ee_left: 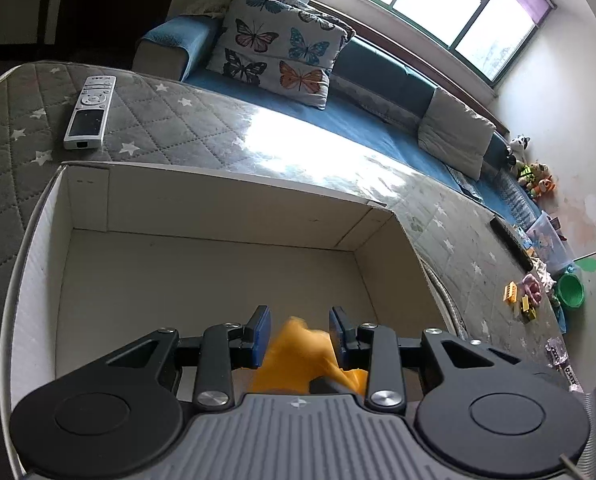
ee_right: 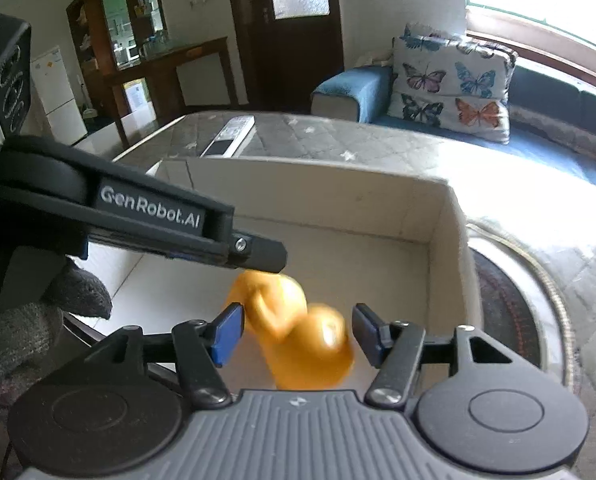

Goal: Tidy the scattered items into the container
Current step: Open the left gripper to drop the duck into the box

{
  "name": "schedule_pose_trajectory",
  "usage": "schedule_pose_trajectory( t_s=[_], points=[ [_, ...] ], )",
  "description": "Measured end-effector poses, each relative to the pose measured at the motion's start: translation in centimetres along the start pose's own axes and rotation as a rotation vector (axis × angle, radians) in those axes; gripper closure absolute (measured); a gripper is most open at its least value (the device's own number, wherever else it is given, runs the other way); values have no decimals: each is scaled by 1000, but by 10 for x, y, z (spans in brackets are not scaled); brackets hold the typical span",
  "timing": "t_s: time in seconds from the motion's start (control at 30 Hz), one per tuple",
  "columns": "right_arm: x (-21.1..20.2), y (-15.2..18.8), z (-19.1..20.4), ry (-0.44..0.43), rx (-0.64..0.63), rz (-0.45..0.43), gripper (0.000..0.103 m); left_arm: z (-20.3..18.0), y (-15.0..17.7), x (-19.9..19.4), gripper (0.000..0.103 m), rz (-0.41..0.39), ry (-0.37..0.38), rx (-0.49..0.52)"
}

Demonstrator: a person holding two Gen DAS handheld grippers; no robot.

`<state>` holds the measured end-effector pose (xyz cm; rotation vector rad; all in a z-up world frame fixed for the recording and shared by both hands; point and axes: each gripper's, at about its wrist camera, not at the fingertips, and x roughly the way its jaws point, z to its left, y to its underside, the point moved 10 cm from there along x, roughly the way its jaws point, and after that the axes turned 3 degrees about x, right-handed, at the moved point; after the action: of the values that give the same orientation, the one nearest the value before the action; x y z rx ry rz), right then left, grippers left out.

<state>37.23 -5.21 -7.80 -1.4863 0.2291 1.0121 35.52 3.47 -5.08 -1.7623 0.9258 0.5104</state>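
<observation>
A yellow rubber toy (ee_right: 298,344), blurred, hangs low inside the open white cardboard box (ee_right: 318,196). In the right wrist view it sits between the blue pads of my right gripper (ee_right: 298,332), which stand wide and clear of it. My left gripper (ee_right: 273,258) reaches in from the left, its tip just above the toy's top. In the left wrist view the same toy (ee_left: 298,360) shows blurred between the narrowly parted pads of my left gripper (ee_left: 300,334), over the bare floor of the box (ee_left: 217,208).
A white remote (ee_left: 89,112) lies on the quilted grey table cover beyond the box. Small toys (ee_left: 526,300) and a green bowl (ee_left: 570,290) sit at the table's far right. A round dark mat (ee_right: 510,312) lies right of the box. A gloved hand (ee_right: 57,300) holds the left gripper.
</observation>
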Motion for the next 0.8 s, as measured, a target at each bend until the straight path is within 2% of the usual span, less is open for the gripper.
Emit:
schedule_pose_trajectory(
  t_s=[0.33,0.8],
  points=[
    [-31,0,1,11,22,-60,42,-14,10,-23,68,-23,-12,46],
    [-92,37,20,4,23,-128,39,-31,41,-69,68,-73,-35,103]
  ],
)
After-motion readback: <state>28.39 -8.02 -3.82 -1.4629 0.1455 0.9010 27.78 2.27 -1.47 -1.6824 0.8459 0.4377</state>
